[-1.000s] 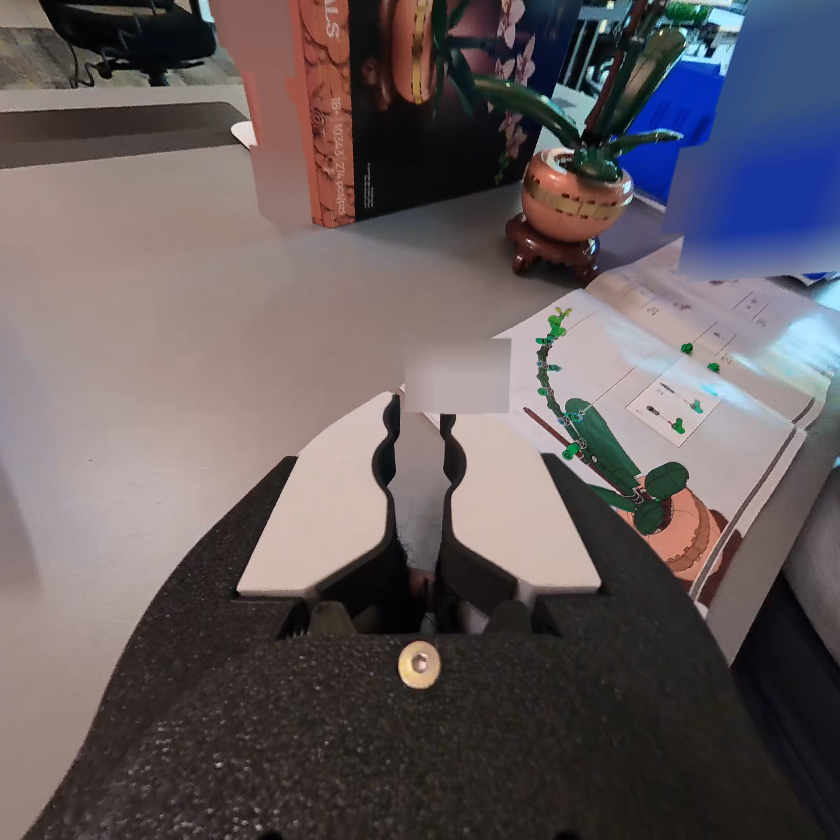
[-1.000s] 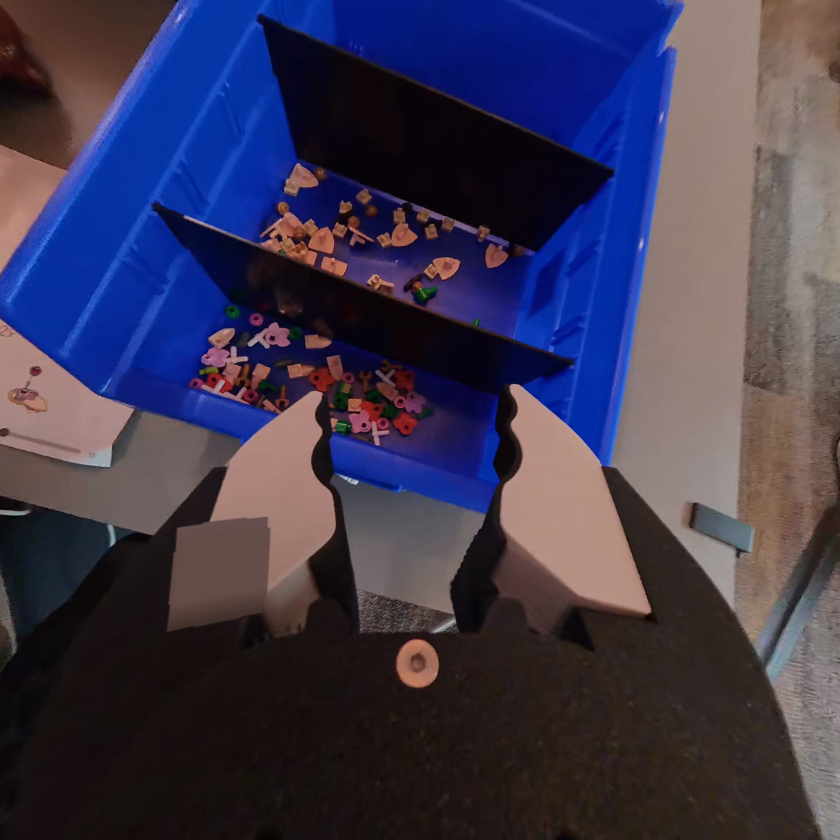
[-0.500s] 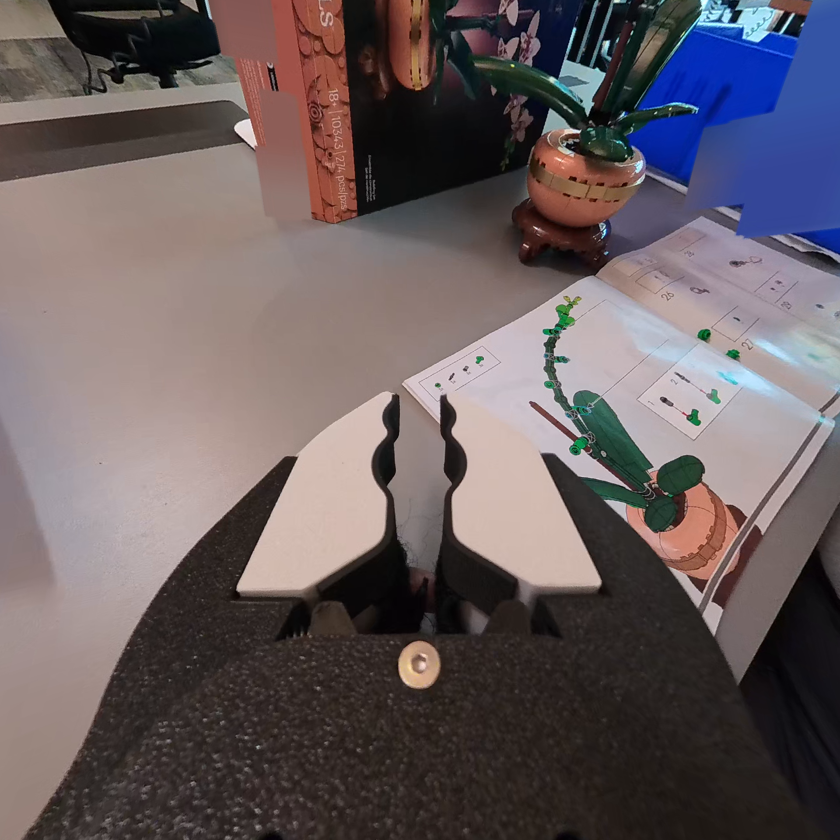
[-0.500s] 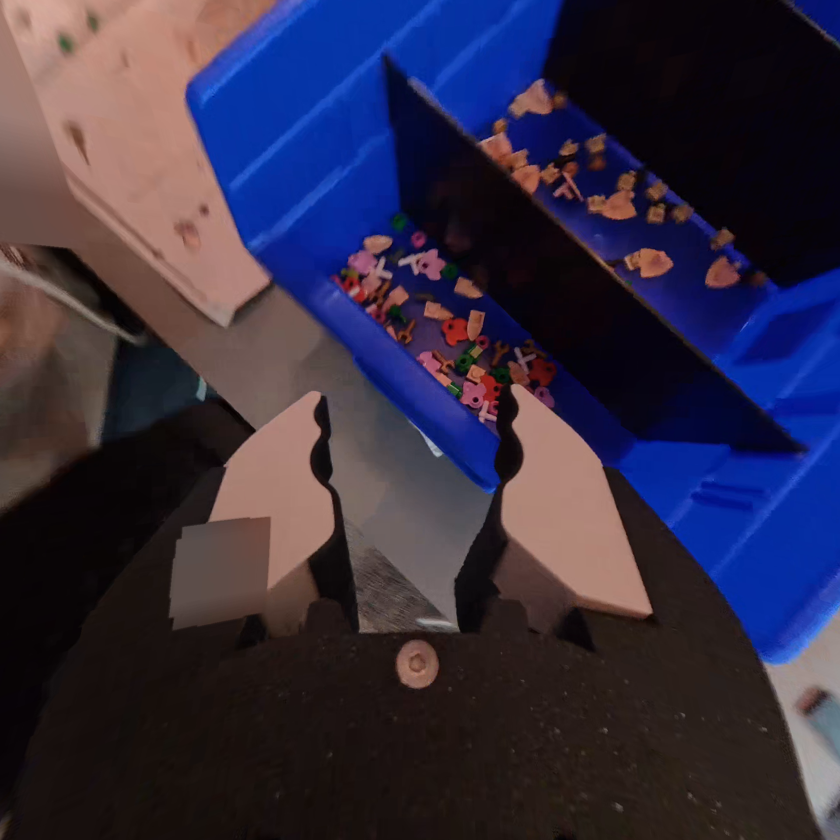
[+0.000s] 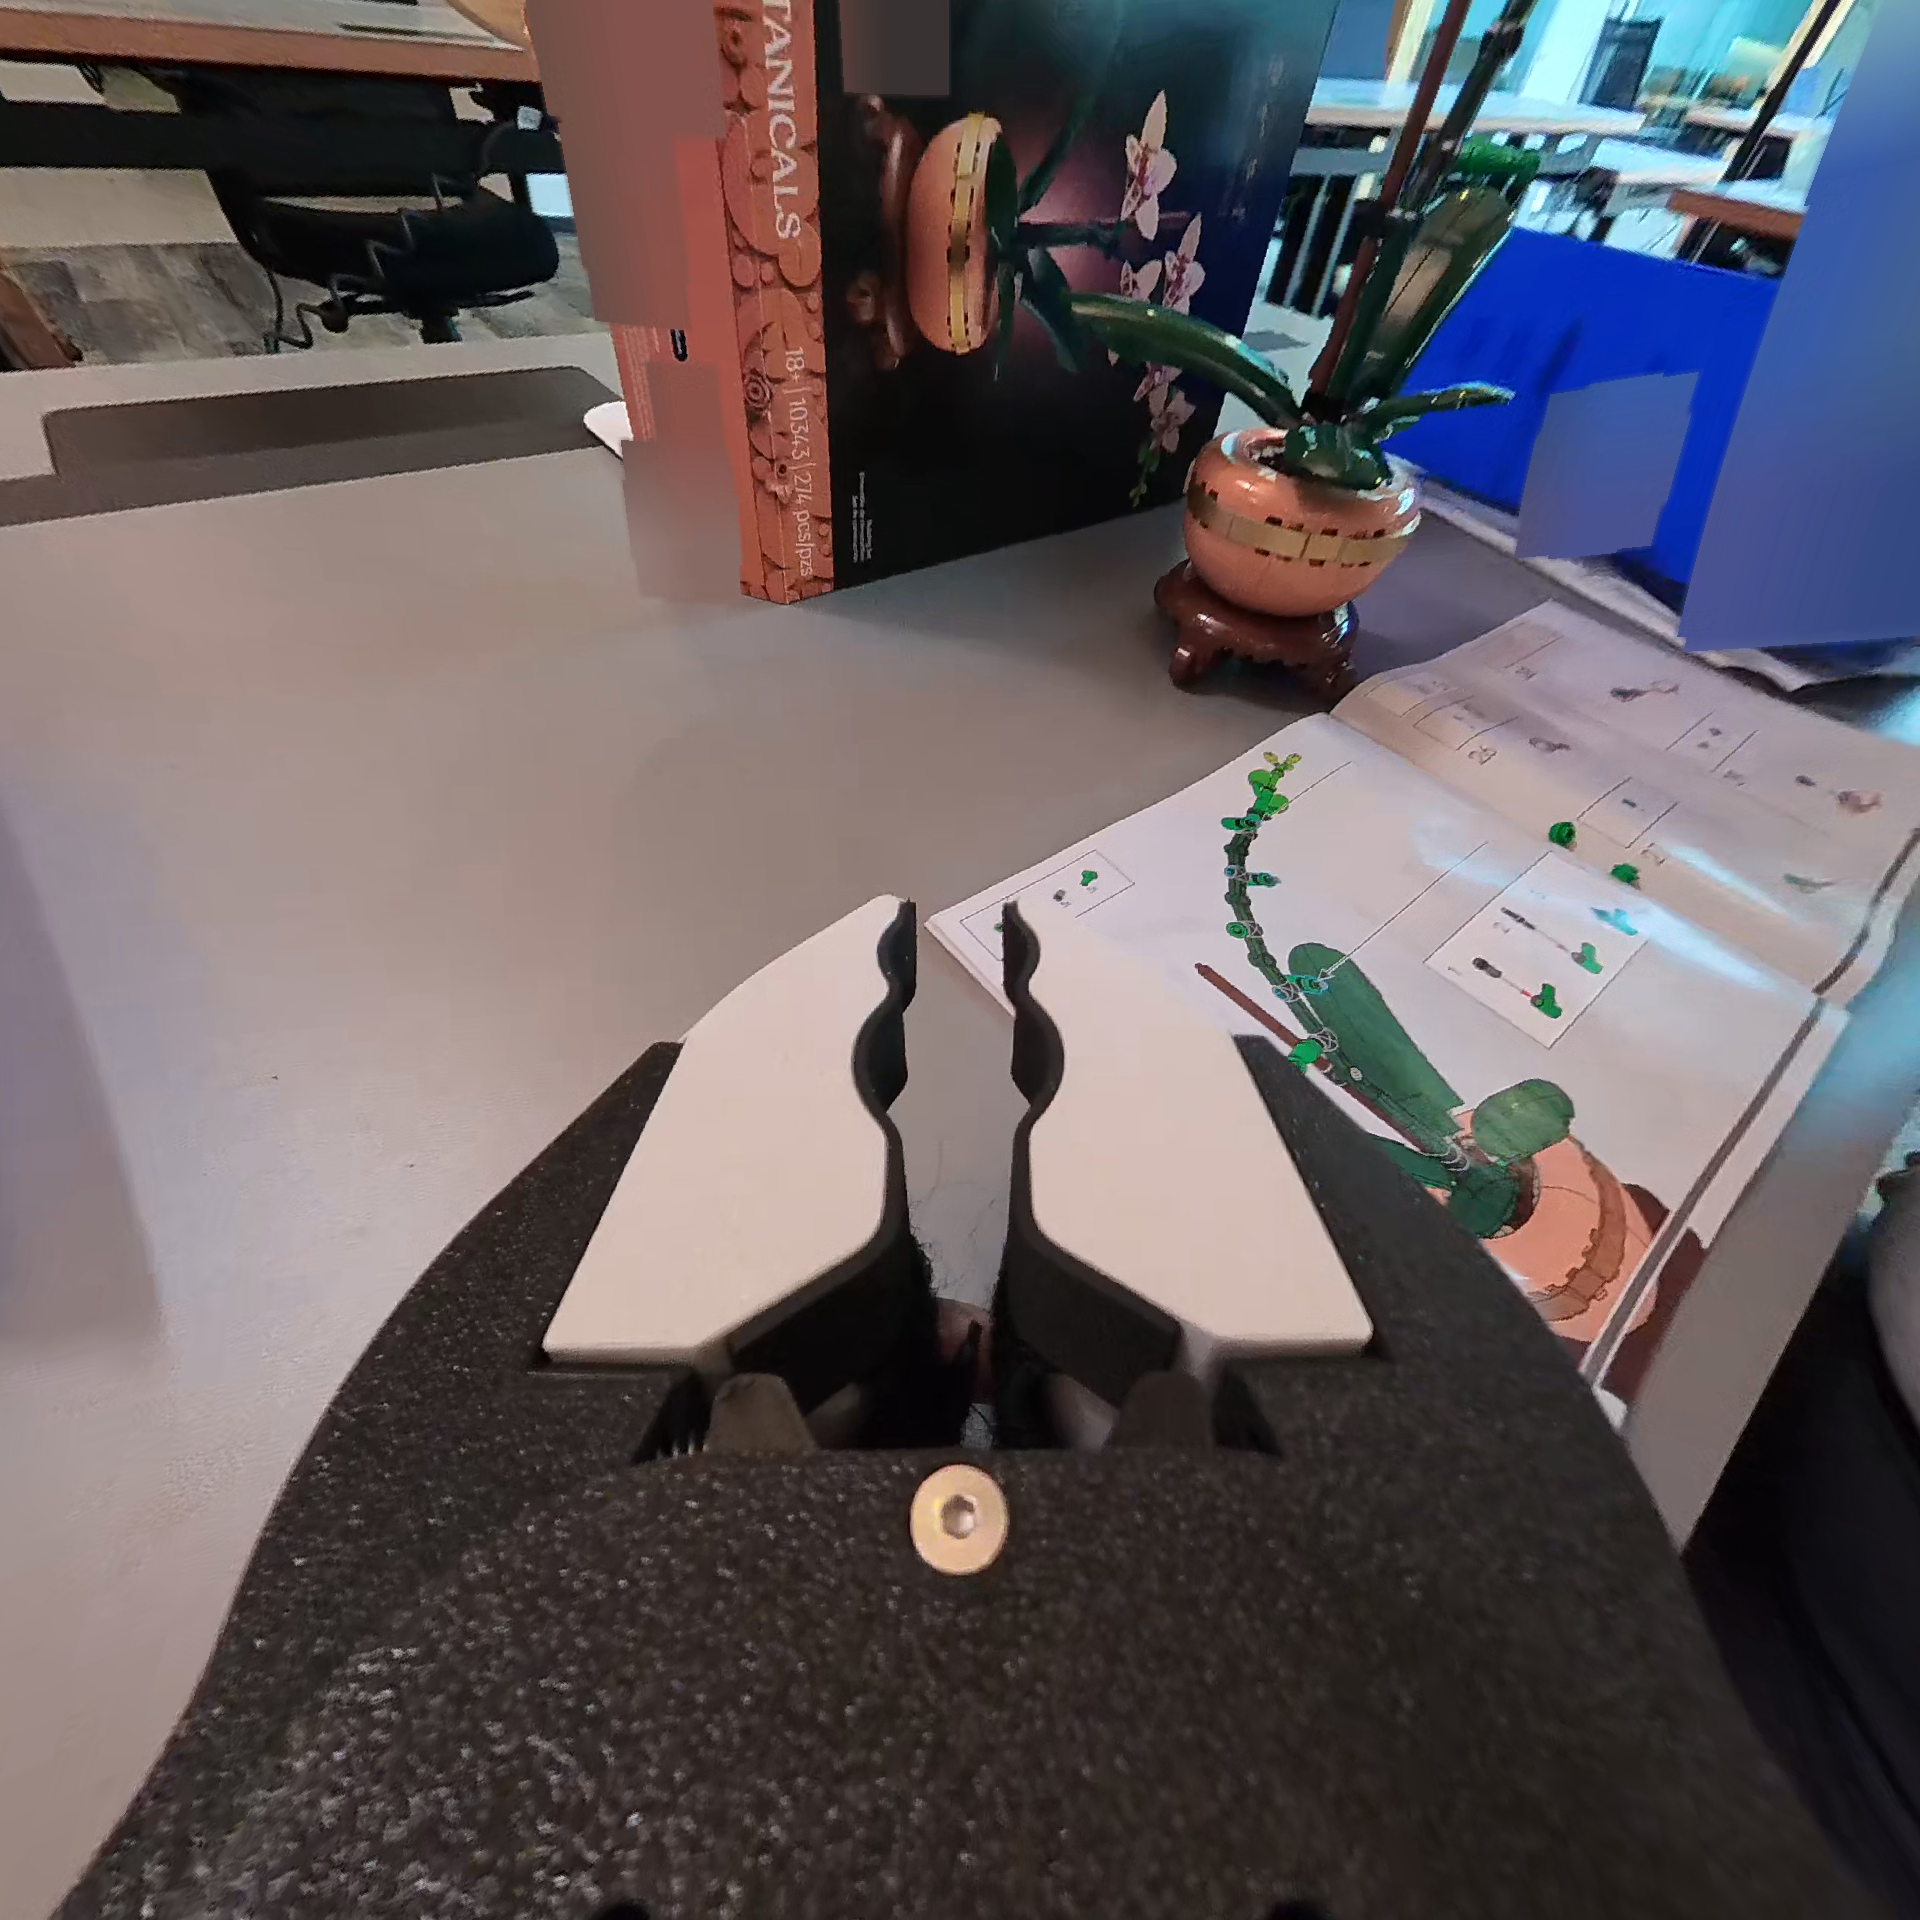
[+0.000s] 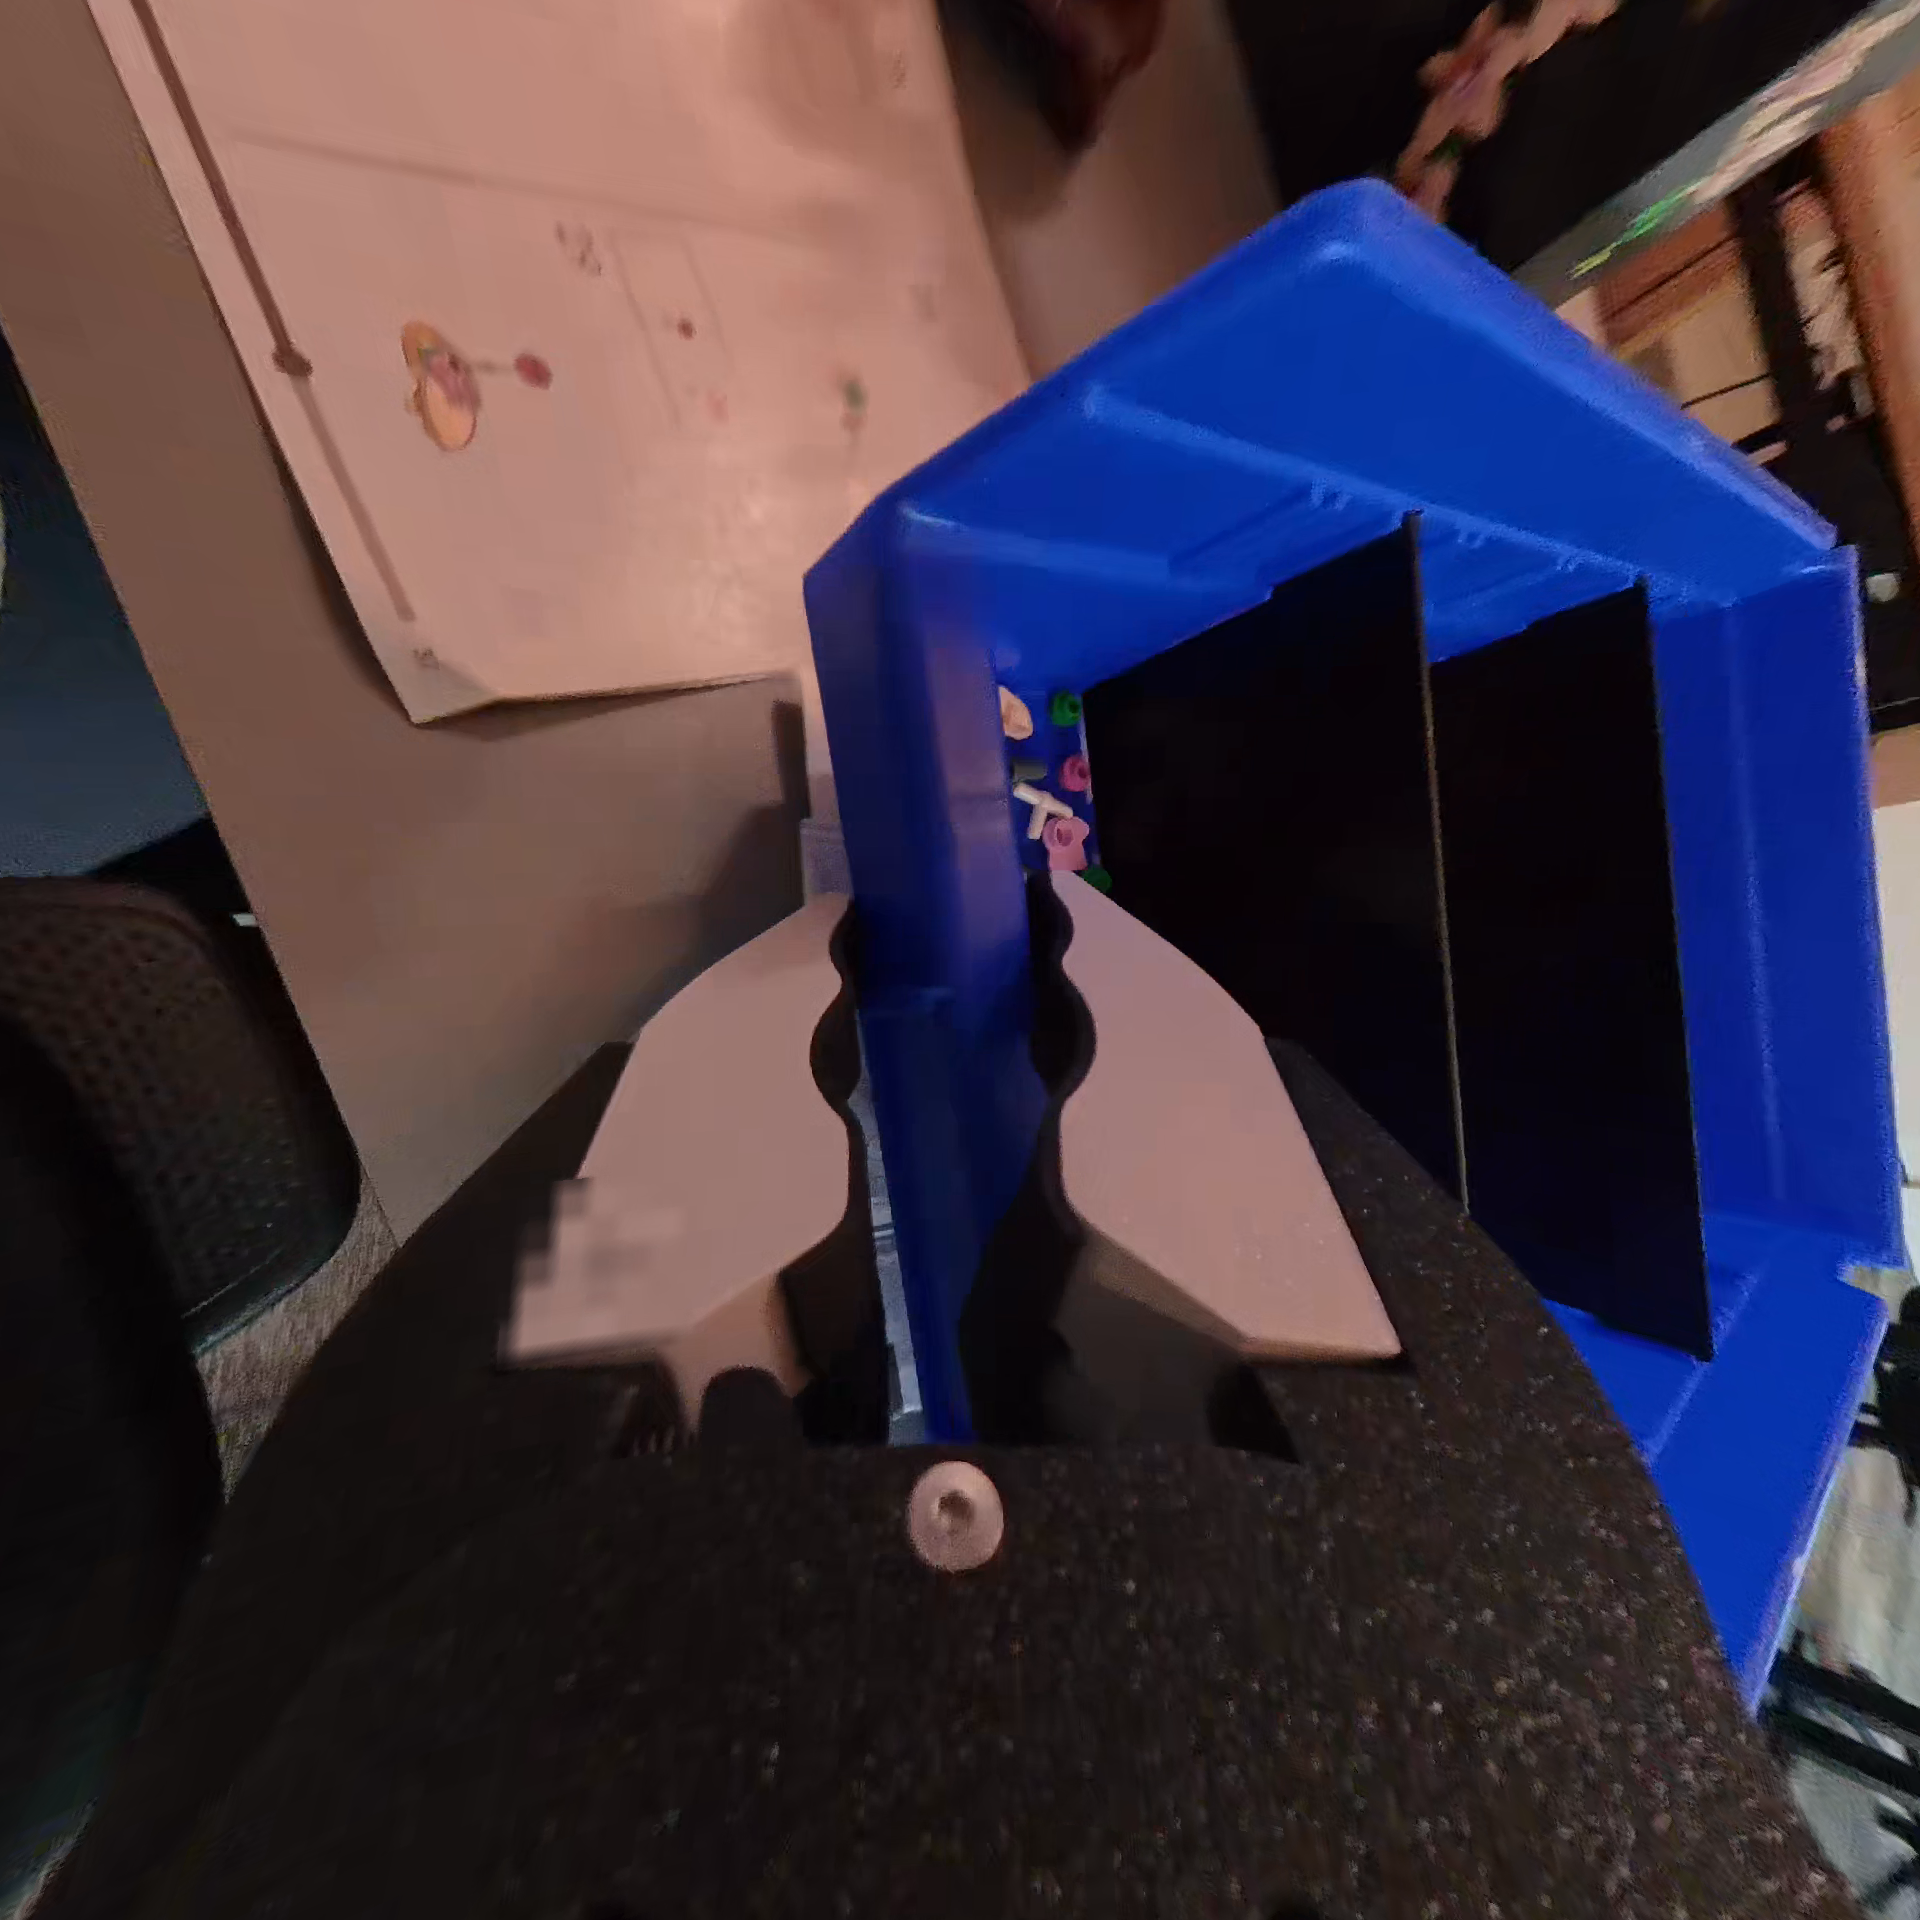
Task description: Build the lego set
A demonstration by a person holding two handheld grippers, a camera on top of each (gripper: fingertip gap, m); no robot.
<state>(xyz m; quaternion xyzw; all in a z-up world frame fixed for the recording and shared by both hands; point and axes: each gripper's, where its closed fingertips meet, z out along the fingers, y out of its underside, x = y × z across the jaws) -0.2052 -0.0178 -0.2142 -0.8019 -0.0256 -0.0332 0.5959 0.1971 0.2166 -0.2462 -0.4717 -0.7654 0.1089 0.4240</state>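
Now our right gripper [image 6: 951, 914], wide apart a moment ago, clamps the near wall of the blue bin [image 6: 1351, 416]. Our left gripper [image 5: 958, 914] hovers slightly open and empty, the open booklet [image 5: 1455, 935] just beyond its tips.

One blue bin [image 6: 1351, 436] with two black dividers [image 6: 1278, 852] holds about seven visible small toy pieces [image 6: 1065, 821]. One open instruction booklet [image 5: 1455, 935], one printed box [image 5: 935, 312] and one brick-built potted plant [image 5: 1299, 520] stand on one table [image 5: 364, 779]. Two tools: left tool [image 5: 958, 914], right tool [image 6: 940, 904].

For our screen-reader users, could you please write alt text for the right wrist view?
The right gripper is clamped on the wall of a blue bin with two black dividers. Small coloured pieces lie inside, and an open booklet lies beside it.
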